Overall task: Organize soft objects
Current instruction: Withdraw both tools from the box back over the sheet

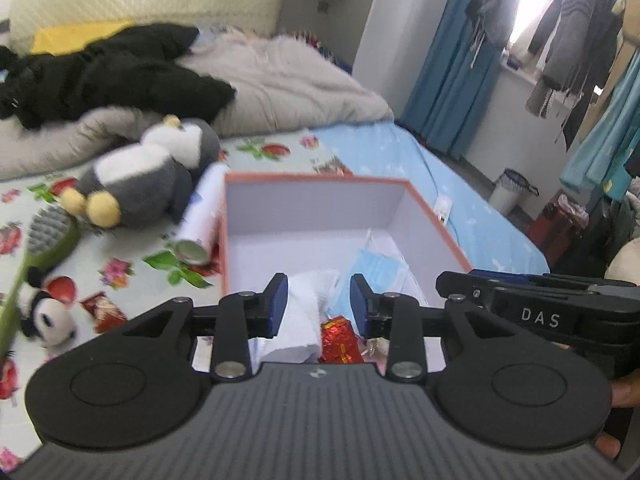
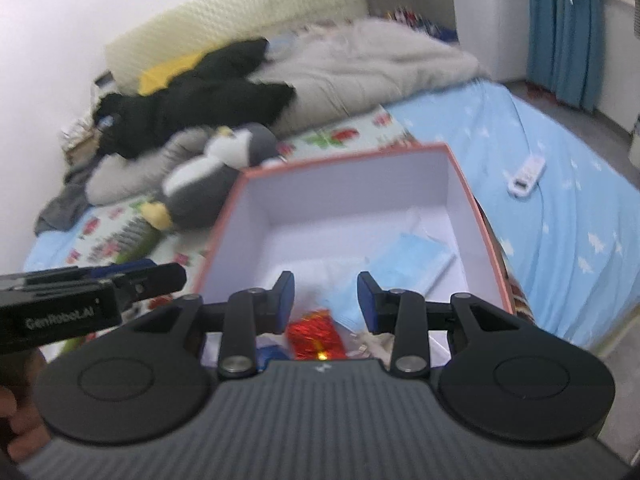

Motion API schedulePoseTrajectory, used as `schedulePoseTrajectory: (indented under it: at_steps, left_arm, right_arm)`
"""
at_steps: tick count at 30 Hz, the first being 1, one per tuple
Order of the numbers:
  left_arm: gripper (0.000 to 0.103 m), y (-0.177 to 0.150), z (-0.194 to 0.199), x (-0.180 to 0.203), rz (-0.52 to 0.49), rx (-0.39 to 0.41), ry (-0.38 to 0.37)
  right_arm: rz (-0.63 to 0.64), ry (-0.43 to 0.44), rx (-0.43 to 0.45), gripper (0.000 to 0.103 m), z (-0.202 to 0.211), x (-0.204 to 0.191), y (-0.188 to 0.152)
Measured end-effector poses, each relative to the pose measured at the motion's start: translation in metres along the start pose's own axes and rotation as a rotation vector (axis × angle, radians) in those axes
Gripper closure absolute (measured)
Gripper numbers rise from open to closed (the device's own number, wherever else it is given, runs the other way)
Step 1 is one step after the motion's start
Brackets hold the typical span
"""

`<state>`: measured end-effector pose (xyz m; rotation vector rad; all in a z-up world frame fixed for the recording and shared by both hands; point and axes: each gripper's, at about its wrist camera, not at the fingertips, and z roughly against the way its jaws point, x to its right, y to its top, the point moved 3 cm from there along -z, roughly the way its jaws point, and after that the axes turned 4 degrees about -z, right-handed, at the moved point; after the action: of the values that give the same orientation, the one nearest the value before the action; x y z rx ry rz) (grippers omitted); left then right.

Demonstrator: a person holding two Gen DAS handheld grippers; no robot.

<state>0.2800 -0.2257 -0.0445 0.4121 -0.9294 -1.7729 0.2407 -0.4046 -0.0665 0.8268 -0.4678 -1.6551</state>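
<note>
The left gripper (image 1: 319, 304) hangs over the near end of the box (image 1: 320, 200), its blue-padded jaws partly apart with nothing pinched between them. Seen through the gap, lower down in the box, is a rolled white towel (image 1: 304, 312), soft and ribbed. The right gripper (image 2: 326, 300) hovers beside it over the same box, jaws likewise partly apart and empty.

The box is a rectangular carton with smooth white inner walls and a salmon-red rim. On its floor, next to the towel, lie a crinkled shiny red foil packet (image 1: 340, 338) and a pale blue pleated face mask (image 1: 376, 276), flat and thin, towards the right wall.

Outside the box, just left of it on the flower-printed sheet (image 1: 132, 272), rests a plush penguin (image 1: 148, 176): grey fleece, white belly, yellow feet, lying on its back. Touching the box's left wall is a white cylindrical spray can (image 1: 202, 220) with a metal base. Farther left lie a green-handled brush (image 1: 44, 240) with grey bristles and a small fuzzy panda toy (image 1: 48, 316). Beyond, a black fleecy garment (image 1: 108, 76) sprawls over a rumpled beige blanket (image 1: 288, 84). A white remote (image 2: 526, 176) sits on the light blue bedsheet (image 2: 568, 208) to the right.
</note>
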Motion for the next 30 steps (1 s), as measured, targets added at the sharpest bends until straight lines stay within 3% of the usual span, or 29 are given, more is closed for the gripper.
schedulePoseTrajectory:
  at_steps: [7, 15, 24, 30]
  left_arm:
    - [0.063, -0.008, 0.084, -0.012, 0.005, 0.101, 0.037]
    - [0.063, -0.042, 0.157, -0.036, 0.043, 0.168, 0.081]
    - [0.063, -0.095, 0.212, -0.067, 0.091, 0.188, 0.146]
    - [0.063, -0.125, 0.226, -0.087, 0.117, 0.166, 0.191]
  right_arm:
    - [0.043, 0.061, 0.092, 0.065, 0.052, -0.044, -0.005]
    - [0.087, 0.120, 0.138, 0.065, 0.092, -0.085, -0.024]
    - [0.162, 0.193, 0.154, 0.065, 0.114, -0.130, -0.060]
    - [0.177, 0.250, 0.112, 0.065, 0.106, -0.150, -0.086]
